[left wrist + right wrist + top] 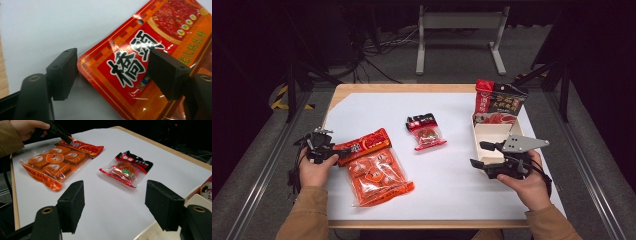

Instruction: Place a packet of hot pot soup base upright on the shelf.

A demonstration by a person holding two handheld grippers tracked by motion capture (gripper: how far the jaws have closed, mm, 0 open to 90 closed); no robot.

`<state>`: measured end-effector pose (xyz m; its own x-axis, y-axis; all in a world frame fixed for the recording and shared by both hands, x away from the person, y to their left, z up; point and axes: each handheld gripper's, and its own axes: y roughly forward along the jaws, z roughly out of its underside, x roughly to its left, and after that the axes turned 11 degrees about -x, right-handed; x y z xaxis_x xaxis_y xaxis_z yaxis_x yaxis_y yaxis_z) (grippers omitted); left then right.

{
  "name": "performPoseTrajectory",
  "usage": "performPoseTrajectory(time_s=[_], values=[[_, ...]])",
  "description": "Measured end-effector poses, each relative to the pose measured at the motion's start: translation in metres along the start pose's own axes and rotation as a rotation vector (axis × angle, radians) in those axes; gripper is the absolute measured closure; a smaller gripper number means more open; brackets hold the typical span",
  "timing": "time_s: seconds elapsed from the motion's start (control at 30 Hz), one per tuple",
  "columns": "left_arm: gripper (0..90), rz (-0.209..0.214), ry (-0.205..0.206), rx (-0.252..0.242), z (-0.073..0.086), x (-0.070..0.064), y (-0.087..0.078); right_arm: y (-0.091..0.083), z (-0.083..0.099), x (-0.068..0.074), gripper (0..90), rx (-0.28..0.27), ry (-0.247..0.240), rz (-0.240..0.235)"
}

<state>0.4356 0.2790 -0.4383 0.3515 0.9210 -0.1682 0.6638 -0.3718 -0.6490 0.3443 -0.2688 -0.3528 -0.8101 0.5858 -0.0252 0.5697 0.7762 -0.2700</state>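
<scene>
Left gripper [343,153] spread around orange pack's [140,67] header, left of frame; best close squarely on the seal. Right gripper [482,155] spread, idle.

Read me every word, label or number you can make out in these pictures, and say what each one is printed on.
"桥头", large black characters on the red header of the big orange plastic packet between the open left claw.
Yellow characters on that header's right edge: too blurred to read.
Small red-and-black snack packet: print too small.
Red-and-black pouch standing in the cream tray: print blurred.
</scene>
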Motion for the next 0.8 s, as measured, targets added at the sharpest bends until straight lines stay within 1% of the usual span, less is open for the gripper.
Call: performPoseTrajectory(time_s=[0.17,0.3,0.4,0.47,0.53,0.57,0.6,0.63,0.67,0.7,0.73,0.77,0.8], values=[[27.9,0.011,0.008,-0.002,-0.0002,-0.0018,-0.0002,0.0001,0.0003,-0.0004,33.0,-0.001,0.003,-0.001],[29.3,0.041,-0.011,-0.02,-0.0007,-0.0014,-0.0027,0.0014,0.0008,0.0001,33.0,0.004,0.002,-0.003],[32.5,0.067,-0.03,-0.039,-0.0009,-0.0005,-0.0055,0.0015,0.0009,0.0001,33.0,0.003,0.004,-0.005],[34.4,0.06,-0.033,-0.041,-0.0002,-0.0007,-0.0056,0.0017,0.0011,-0.0003,33.0,0.003,0.006,-0.006],[35.6,0.051,-0.025,-0.037,0.0,-0.0013,-0.0055,0.0024,0.0015,0.0,33.0,0.004,0.008,-0.01],[36.6,0.053,-0.033,-0.038,0.0003,-0.0011,-0.0058,0.0028,0.0017,0.0002,33.0,0.005,0.006,-0.012],[38.4,0.055,-0.031,-0.037,0.0004,-0.0004,-0.0063,0.0032,0.0019,0.0003,33.0,0.007,0.005,-0.012],[39.3,0.055,-0.04,-0.042,0.0008,0.0002,-0.0068,0.0034,0.002,0.0004,33.0,0.008,0.007,-0.014],[39.8,0.055,-0.04,-0.042,0.0008,0.0002,-0.0068,0.0036,0.0022,0.0002,33.1,0.008,0.008,-0.015],[39.7,0.062,-0.052,-0.046,0.0018,0.0027,-0.0071,0.0036,0.0022,0.0001,33.1,0.007,0.009,-0.016],[38.9,0.062,-0.052,-0.046,0.0018,0.0027,-0.0071,0.0036,0.0022,0.0001,33.1,0.007,0.009,-0.016],[38.9,0.064,-0.061,-0.043,0.0026,0.0046,-0.0066,0.0037,0.0023,0.0,33.1,0.006,0.01,-0.016],[37.9,0.06,-0.072,-0.039,0.0034,0.0054,-0.0061,0.0036,0.0022,-0.0002,33.1,0.004,0.012,-0.017]])
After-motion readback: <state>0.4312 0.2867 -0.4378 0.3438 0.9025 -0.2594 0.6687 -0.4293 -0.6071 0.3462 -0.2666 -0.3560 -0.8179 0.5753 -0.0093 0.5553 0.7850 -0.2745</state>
